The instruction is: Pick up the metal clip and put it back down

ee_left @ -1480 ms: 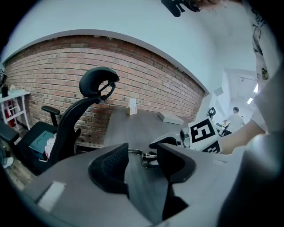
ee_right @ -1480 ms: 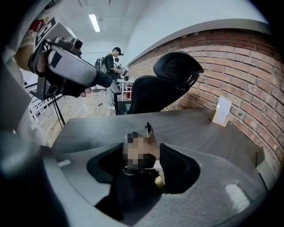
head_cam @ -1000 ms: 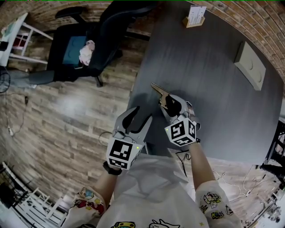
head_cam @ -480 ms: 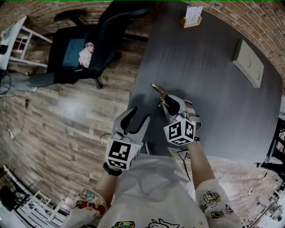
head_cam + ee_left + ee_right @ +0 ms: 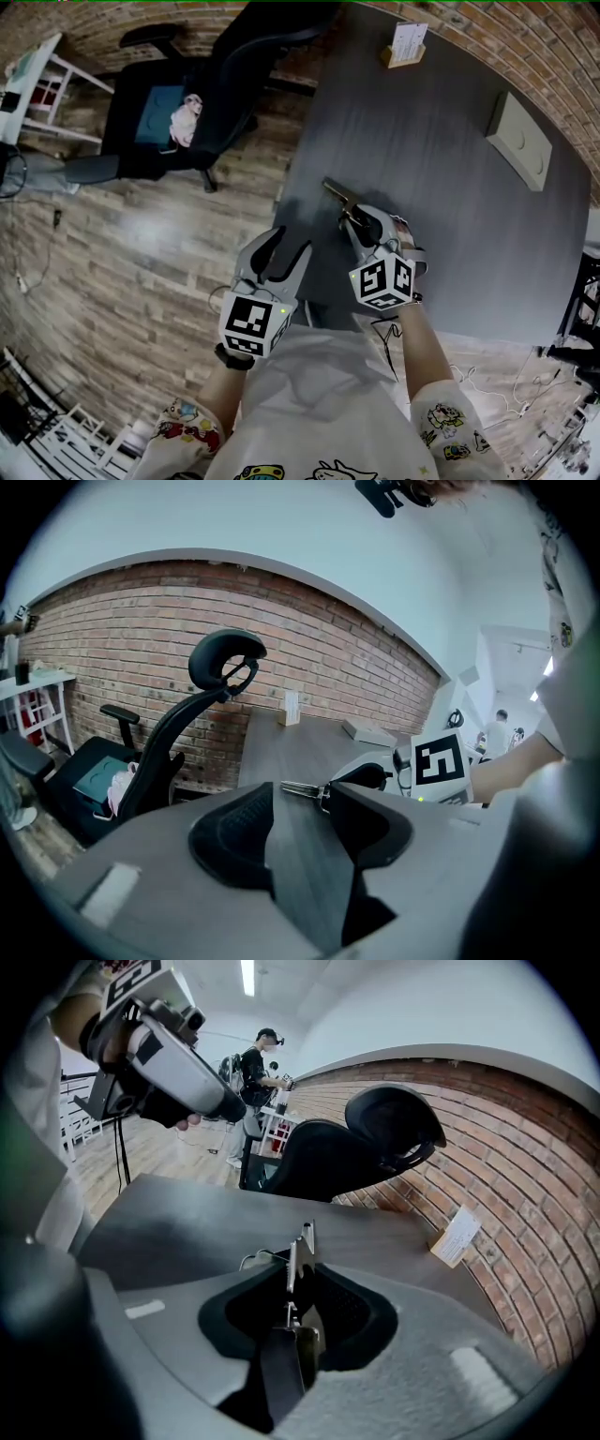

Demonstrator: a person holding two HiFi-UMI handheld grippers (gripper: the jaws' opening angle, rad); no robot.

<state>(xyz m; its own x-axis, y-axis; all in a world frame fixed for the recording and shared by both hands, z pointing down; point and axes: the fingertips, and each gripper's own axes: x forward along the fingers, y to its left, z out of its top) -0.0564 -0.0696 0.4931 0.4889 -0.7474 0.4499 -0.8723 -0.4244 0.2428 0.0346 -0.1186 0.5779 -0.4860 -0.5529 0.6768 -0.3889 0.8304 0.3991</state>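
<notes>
Metal clip (image 5: pixel 337 195) position: held in the right gripper (image 5: pixel 361 220), near the left edge of the dark grey table (image 5: pixel 450 216). The far end of the metal clip projects beyond the jaw tips, towards the office chair (image 5: pixel 187 103). Whether that end touches the table surface cannot be determined. In the right gripper view, the clip (image 5: pixel 296 1241) stands edge-on in the pocket between the two jaws of the right gripper (image 5: pixel 298 1277), and its lower part sits deep between the pads. The jaws of this gripper have just been closing and are now clenched on the clip. Left gripper (image 5: pixel 288 248) position: just beside the right gripper, at the near left edge of the table, with its marker cube towards the person. In the left gripper view, the jaws of the left gripper (image 5: pixel 305 803) stand well apart and grasp nothing; only bare table surface shows between them. Beyond them, the clip (image 5: pixel 300 788) and the right gripper (image 5: pixel 375 775) are visible. Other items: a wooden card holder (image 5: pixel 405 45) stands at the far edge of the table, and a flat pale box (image 5: pixel 518 141) lies towards the brick wall (image 5: pixel 553 47), both well apart from the clip
</notes>
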